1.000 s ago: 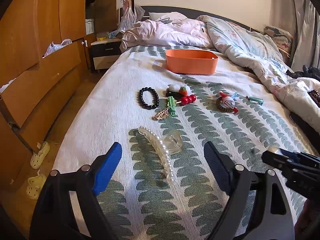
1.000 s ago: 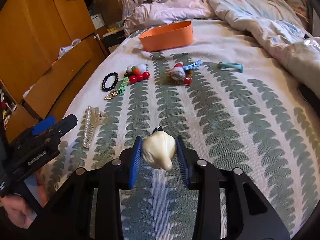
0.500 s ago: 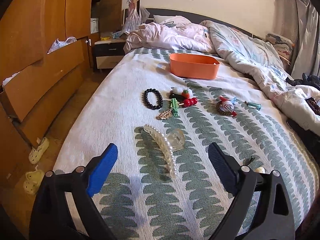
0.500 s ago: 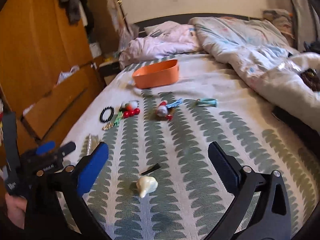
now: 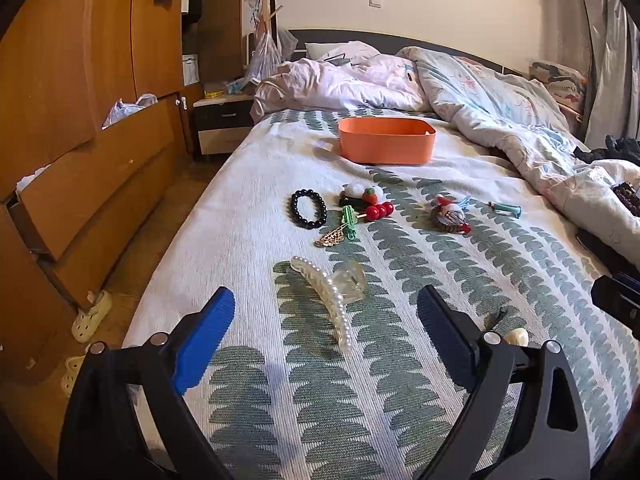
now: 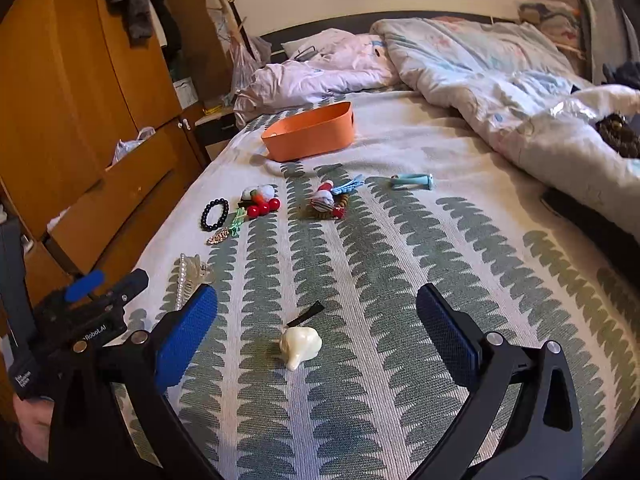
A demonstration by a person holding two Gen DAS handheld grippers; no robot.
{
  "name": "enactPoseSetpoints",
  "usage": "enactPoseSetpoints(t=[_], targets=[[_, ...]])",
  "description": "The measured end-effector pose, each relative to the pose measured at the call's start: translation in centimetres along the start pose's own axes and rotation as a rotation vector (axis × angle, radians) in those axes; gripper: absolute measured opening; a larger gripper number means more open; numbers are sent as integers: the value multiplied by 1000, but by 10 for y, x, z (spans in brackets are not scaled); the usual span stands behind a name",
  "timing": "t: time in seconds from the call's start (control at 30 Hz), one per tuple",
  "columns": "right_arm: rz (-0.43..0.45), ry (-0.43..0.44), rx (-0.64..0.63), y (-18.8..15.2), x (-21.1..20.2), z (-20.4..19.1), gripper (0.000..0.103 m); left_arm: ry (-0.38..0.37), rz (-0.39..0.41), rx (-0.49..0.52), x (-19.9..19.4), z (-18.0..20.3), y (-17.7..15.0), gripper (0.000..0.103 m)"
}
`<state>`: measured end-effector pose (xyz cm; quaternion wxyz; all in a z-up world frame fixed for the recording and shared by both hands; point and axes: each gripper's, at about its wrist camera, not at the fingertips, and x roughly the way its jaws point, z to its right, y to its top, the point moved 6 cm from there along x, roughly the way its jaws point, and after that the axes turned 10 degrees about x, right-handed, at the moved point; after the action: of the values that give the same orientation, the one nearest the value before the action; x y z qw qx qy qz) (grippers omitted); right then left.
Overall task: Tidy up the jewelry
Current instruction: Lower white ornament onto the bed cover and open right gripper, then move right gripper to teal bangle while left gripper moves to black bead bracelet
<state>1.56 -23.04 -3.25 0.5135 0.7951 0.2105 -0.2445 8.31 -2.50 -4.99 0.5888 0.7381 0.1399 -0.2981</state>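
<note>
An orange bin [image 5: 386, 140] [image 6: 310, 136] stands far up the bed. Between it and me lie a black bead bracelet [image 5: 308, 209] [image 6: 215, 214], red-bead and green clips [image 5: 366, 208] [image 6: 260, 204], a gold piece [image 5: 330, 237], a red-white ornament [image 5: 452, 216] [image 6: 329, 200] and a teal clip [image 5: 506, 209] [image 6: 414, 181]. A pearl claw clip [image 5: 332, 294] [image 6: 188, 280] lies just ahead of my open, empty left gripper [image 5: 324, 332]. A cream hair clip [image 6: 300, 345] [image 5: 516, 336] lies on the cover between the jaws of my open right gripper [image 6: 316, 328].
A rumpled duvet [image 5: 500, 108] and pillows cover the bed's far and right side. A wooden wardrobe with open drawers [image 5: 80, 168] runs along the left, with a nightstand [image 5: 222, 128] and yellow shoes [image 5: 92, 316] on the floor.
My right gripper opened and let go of the cream hair clip, which now lies on the cover; the gripper pulled back and up. My left gripper tilted up slightly and stayed open.
</note>
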Motion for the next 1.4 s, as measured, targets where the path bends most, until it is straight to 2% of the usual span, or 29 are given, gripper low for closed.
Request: enactPoseSetpoints(t=[0.23,0.73,0.83,1.1,1.27,1.4], targets=[[-27,16,1,-6,2,-4,100,16,-10,-3,0,-2,-1,91],[-18,21,-38,-9,-3,-13,100,45,-17,3,2,-4,-3,92],[-41,16,-46,-13,2,-14,100,43,-28,-16,4,-8,-4,95],[-89,9,-108,-29,10,-30,100,54,-59,-12,10,-11,-9,97],[-49,9,-100,-19,0,-25,100,39,-47,-26,11,-16,-4,97],[-38,4,-40,-2,1,-6,100,7,-42,-36,19,-19,14,97]])
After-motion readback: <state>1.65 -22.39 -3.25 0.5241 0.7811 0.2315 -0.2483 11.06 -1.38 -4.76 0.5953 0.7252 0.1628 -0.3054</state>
